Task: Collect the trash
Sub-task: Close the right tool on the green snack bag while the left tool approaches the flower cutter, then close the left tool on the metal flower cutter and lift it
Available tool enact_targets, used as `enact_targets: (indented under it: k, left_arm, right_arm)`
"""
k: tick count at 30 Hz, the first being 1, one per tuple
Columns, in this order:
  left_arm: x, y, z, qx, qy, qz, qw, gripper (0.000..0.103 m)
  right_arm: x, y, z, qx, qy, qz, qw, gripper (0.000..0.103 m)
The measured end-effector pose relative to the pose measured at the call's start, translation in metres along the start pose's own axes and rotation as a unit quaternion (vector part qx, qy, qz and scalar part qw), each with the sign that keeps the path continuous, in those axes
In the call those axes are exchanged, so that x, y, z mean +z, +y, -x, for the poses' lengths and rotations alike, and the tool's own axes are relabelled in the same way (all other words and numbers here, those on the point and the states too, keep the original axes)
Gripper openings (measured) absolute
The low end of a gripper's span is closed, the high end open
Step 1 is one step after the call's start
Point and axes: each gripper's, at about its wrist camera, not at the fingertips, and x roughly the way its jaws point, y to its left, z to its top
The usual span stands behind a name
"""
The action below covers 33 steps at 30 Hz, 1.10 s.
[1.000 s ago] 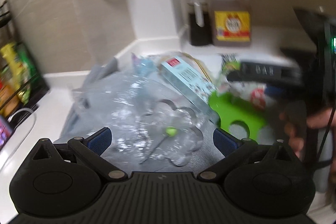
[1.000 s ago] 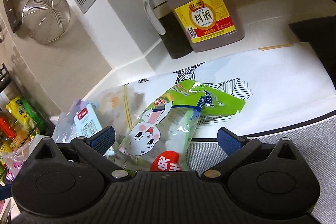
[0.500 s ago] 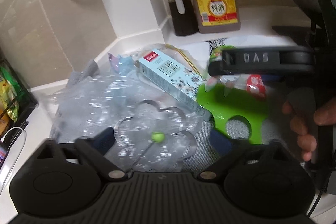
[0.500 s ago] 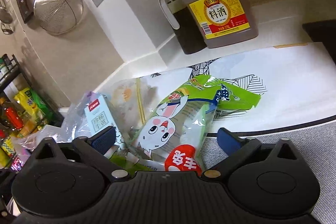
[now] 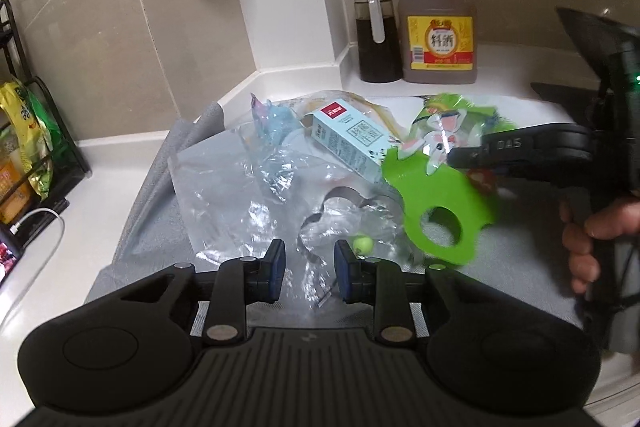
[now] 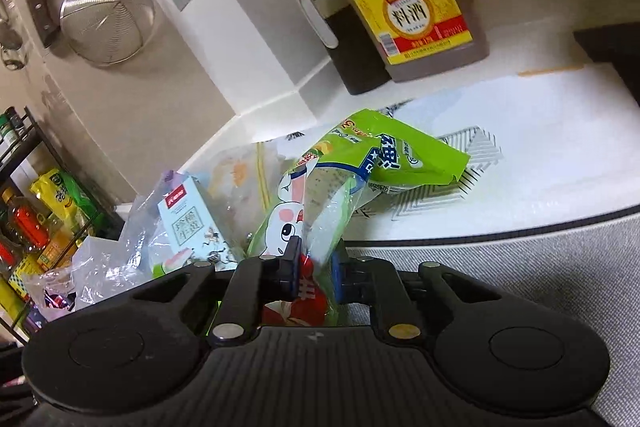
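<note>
The trash lay heaped on a grey mat (image 5: pixel 520 267) on the white worktop (image 5: pixel 100 211): a crumpled clear plastic wrapper (image 5: pixel 256 203), a pale blue carton (image 5: pixel 348 143), a flat green plastic cutout (image 5: pixel 444 211) and a green snack bag (image 6: pixel 340 187) printed with a cartoon rabbit. The right claw (image 6: pixel 316 273) had just been closing and was clenched on the lower end of the snack bag, its blue pads pressing the film from both sides while the bag's upper end stood off the mat. The left claw (image 5: pixel 310 275) had just been closing too; the clear wrapper sat between its blue pads (image 5: pixel 276 267), though whether they pressed it could not be told. A small green ball (image 5: pixel 363 243) sat just beside its right pad. A hand (image 5: pixel 592 235) gripped the right claw's handle. Behind the heap, against the wall, stood a dark sauce bottle (image 5: pixel 378 35) and a large jug (image 5: pixel 438 23) of amber liquid, side by side.
</note>
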Motion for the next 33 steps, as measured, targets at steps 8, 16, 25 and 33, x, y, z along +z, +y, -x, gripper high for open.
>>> enact_targets:
  k: [8,16,25,33]
  left_arm:
    - [-0.005,-0.023,0.005,-0.048,-0.027,-0.060,0.9967,0.091]
    - [-0.014,-0.050,-0.027,-0.020,-0.016,-0.148,0.9886,0.091]
    - [-0.011,-0.048,-0.034,0.003,-0.023,-0.130,0.9912,0.091]
    - [-0.012,-0.052,-0.045,-0.016,-0.013,-0.157,0.9873,0.103]
  right_arm:
    - [0.000,-0.006,-0.003,0.004,0.012,-0.025,1.000,0.017]
    - [0.000,-0.007,-0.003,0.006,0.013,-0.029,0.999,0.017]
    - [-0.001,-0.006,-0.004,0.009,0.013,-0.027,1.000,0.021]
    - [0.000,-0.006,-0.003,0.010,0.013,-0.028,0.999,0.021]
